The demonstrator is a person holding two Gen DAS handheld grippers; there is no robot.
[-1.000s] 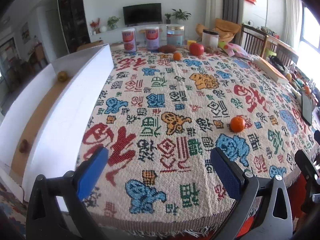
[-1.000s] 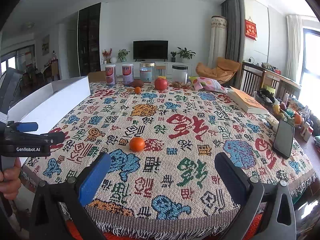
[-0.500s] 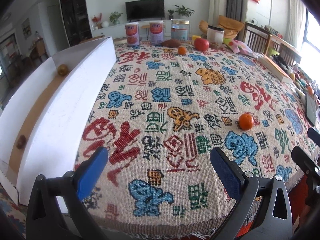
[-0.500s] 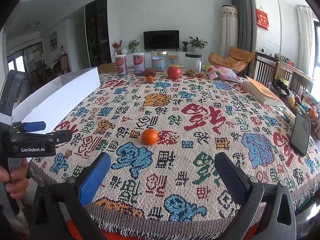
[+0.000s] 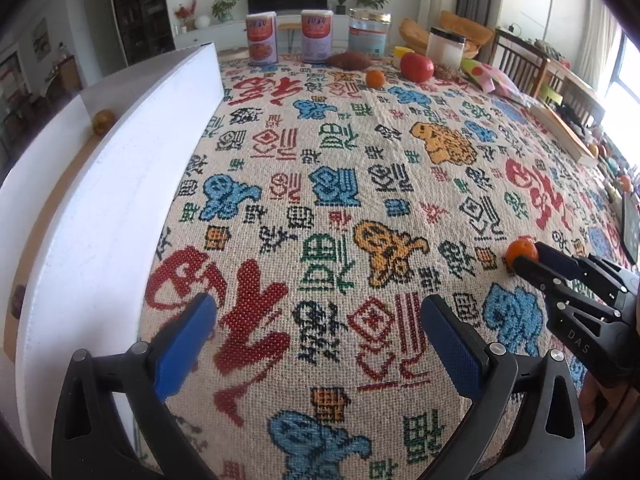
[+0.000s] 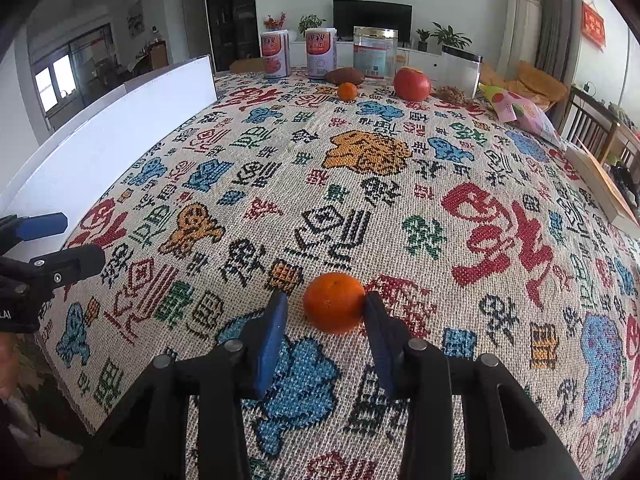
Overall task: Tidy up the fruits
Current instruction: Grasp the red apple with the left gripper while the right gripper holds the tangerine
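A small orange (image 6: 334,302) lies on the patterned tablecloth (image 6: 360,184). My right gripper (image 6: 325,310) straddles it with its jaws partly closed; the right pad touches the fruit and a gap remains at the left pad. The orange (image 5: 520,250) and right gripper (image 5: 532,260) also show in the left wrist view. My left gripper (image 5: 316,320) is open and empty above the cloth's near edge. A second small orange (image 6: 347,91), a red fruit (image 6: 412,84) and a brown sweet potato (image 6: 344,76) lie at the far edge. A white box (image 5: 120,184) at the left holds a brown fruit (image 5: 102,120).
Two red-labelled cans (image 6: 275,54), a clear jar (image 6: 375,57) and a white container (image 6: 460,70) stand at the far edge. A book (image 5: 560,132) and a phone (image 5: 631,232) lie at the right side. A snack bag (image 6: 520,114) lies far right.
My right gripper moved forward to the near orange and its jaws narrowed around it. My left gripper moved forward over the cloth and stayed open.
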